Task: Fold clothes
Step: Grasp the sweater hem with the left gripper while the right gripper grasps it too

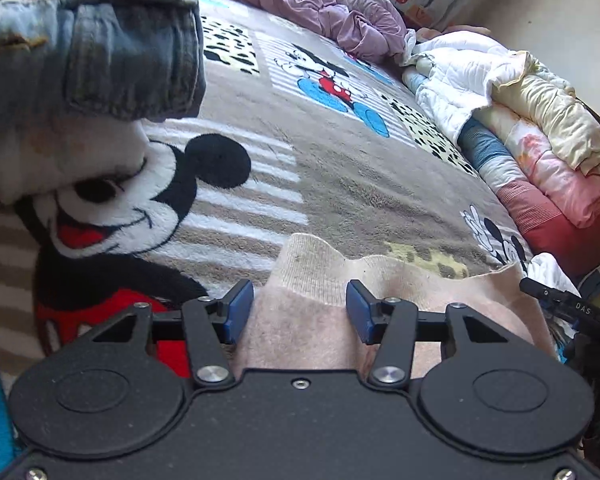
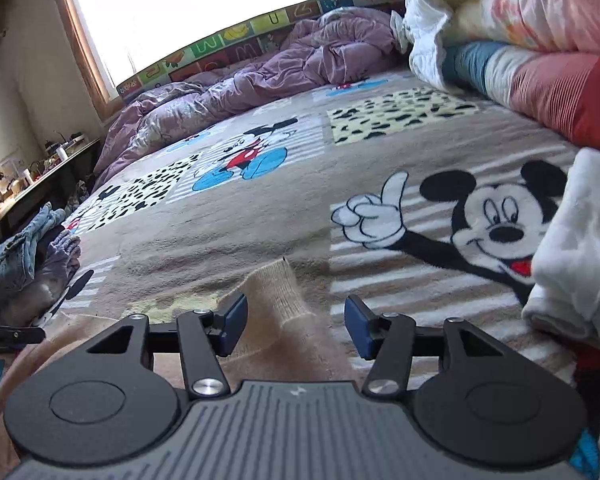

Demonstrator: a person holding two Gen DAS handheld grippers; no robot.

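The left gripper (image 1: 300,308) stands with its blue pads wide apart and nothing between them, low over a beige knit garment (image 1: 324,276) whose ribbed edge lies just ahead of the pads. The right gripper (image 2: 296,324) is likewise spread and empty, with a ribbed corner of the same knit (image 2: 276,296) between its fingers but not pinched.

The knit lies near, flat on the Mickey Mouse blanket (image 2: 260,216). Judging from this, the step in hand is the reach for the garment's edge before a fold; the next move calls for both grippers to pinch the edge and lift evenly.

Folded jeans (image 1: 100,52) sit at far left, a white folded piece (image 2: 580,248) at right, and rolled quilts (image 1: 520,128) beyond.
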